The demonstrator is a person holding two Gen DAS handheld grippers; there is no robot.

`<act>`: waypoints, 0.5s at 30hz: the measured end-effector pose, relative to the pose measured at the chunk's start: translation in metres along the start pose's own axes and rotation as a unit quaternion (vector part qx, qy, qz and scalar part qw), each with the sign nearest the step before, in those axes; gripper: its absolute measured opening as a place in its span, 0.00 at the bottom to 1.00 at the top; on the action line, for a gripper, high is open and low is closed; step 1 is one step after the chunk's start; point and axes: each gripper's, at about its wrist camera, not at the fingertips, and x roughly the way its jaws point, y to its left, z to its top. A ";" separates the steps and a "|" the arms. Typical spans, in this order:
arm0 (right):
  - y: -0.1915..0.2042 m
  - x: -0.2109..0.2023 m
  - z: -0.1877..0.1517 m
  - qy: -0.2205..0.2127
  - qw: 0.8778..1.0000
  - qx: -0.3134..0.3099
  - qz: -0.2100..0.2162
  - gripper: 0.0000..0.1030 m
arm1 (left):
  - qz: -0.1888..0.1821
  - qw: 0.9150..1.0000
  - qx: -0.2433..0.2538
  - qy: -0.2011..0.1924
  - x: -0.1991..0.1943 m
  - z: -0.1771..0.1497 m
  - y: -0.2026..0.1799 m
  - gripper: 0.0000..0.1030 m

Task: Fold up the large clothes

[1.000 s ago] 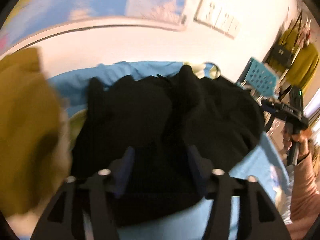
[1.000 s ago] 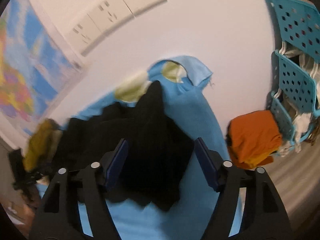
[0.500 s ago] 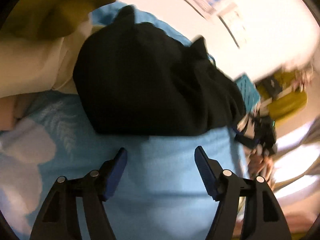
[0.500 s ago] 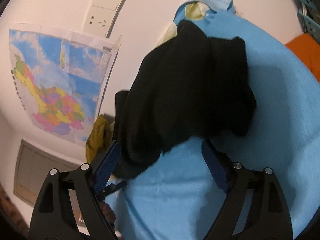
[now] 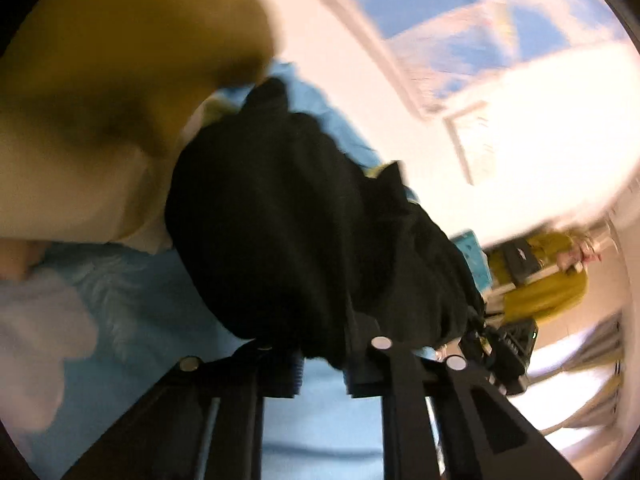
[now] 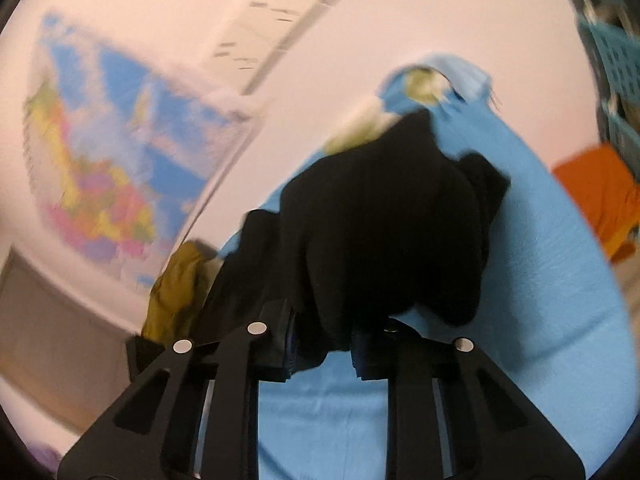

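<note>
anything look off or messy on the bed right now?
The black garment is bunched in a lumpy heap on the blue sheet, not flat, its near edge hanging between the closing jaws of both the left gripper and the right gripper. No damage shows; both views are blurred.

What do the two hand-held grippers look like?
Both match: the left hand-held gripper and right hand-held gripper have black slotted linkage arms, round silver pivot pins and ribbed dark blue pads. No cables, markings or sleeves visible.
</note>
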 end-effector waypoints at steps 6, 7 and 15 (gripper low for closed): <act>0.017 -0.067 -0.032 0.007 0.999 -0.042 0.002 0.21 | -0.010 0.994 0.085 0.063 -0.034 -0.057 -0.022 0.13; 0.005 -0.066 -0.042 0.026 0.999 -0.029 -0.012 0.22 | -0.001 0.992 0.094 0.081 -0.030 -0.066 -0.018 0.14; -0.034 -0.063 -0.072 0.080 0.991 0.004 -0.108 0.65 | 0.062 0.970 0.224 0.067 -0.050 -0.095 -0.050 0.35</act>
